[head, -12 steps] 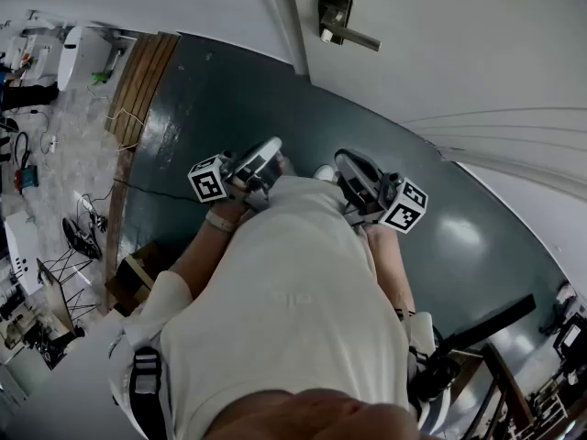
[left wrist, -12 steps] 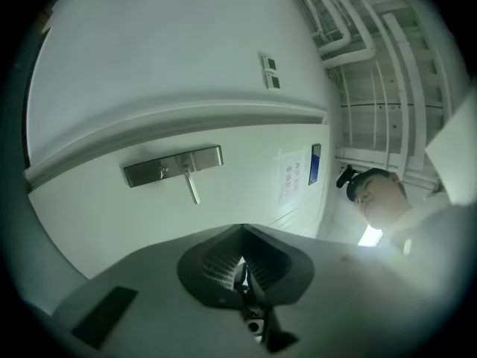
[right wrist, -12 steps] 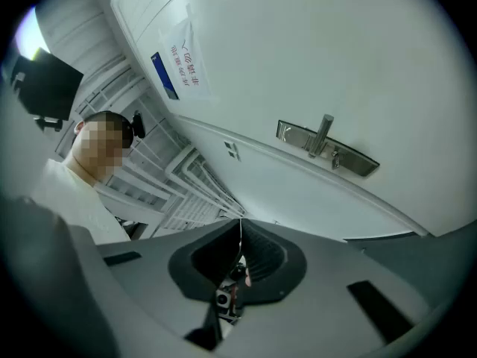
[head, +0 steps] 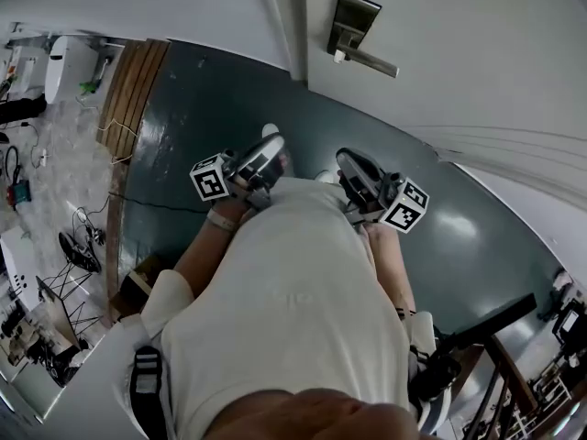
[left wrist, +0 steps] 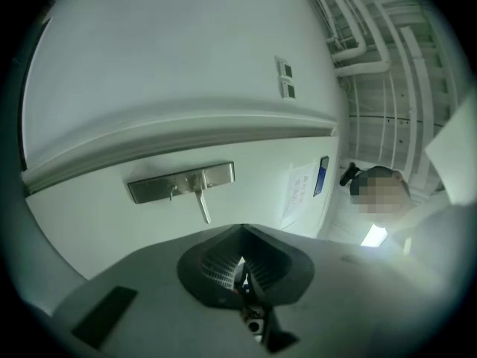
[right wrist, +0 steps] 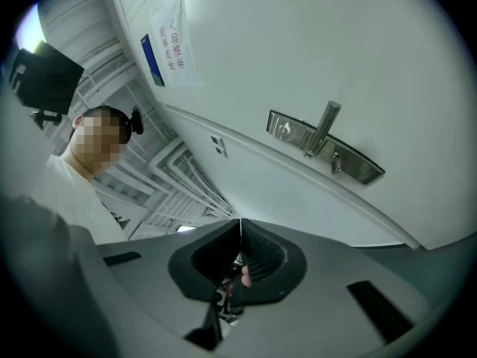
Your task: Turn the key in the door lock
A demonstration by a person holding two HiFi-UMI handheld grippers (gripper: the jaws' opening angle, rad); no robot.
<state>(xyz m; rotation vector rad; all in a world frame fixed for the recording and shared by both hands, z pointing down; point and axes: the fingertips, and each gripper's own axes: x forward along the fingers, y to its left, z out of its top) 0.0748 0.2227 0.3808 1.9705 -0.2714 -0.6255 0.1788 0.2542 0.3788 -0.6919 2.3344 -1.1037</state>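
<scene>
Not begun: left gripper and right gripper keep fingers closed, empty. The brushed-metal door lock plate, apparently with a small key, sits well ahead of them.

The head view looks steeply down past the person's pale shirt onto the dark green floor. The white door runs along the frame's top, and its brushed-metal lock plate with lever handle is small and well away. The left gripper view sits low behind its own grey jaws, tilted up at the door from nearby and rolled so the plate lies sideways. The right gripper view does likewise, rolled the opposite way. All three views share the door and lock plate. Both gripper views also catch ceiling pipes and the person.
</scene>
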